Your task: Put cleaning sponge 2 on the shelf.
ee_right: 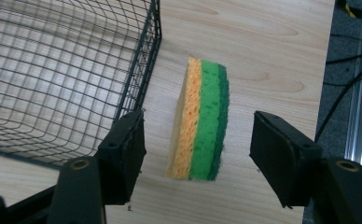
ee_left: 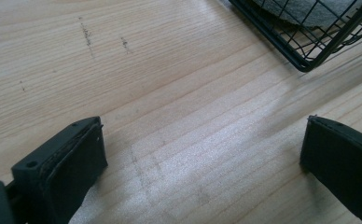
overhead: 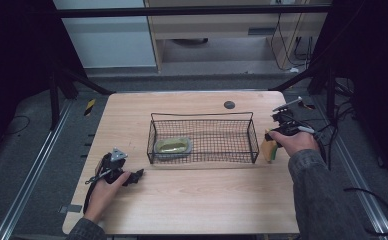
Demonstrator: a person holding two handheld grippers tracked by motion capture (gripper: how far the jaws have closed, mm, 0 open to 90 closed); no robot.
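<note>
Two fingers of the right gripper (ee_right: 198, 154) stand apart around the upright sponge (ee_right: 200, 121), untouched beside the basket (ee_right: 144, 93); closing off-centre could topple it. Left gripper (ee_left: 202, 172) gapes wide, empty.

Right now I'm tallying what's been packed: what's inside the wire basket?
The wire basket holds one flat greenish sponge-like pad lying at its left end; the rest shows bare mesh. Whatever lies under that pad is covered. The yellow-green sponge stands outside, by its right end.

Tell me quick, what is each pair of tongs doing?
Left tongs: wide open, empty, over the bare table.
Right tongs: open around a sponge standing on edge, pads not touching it.
</note>
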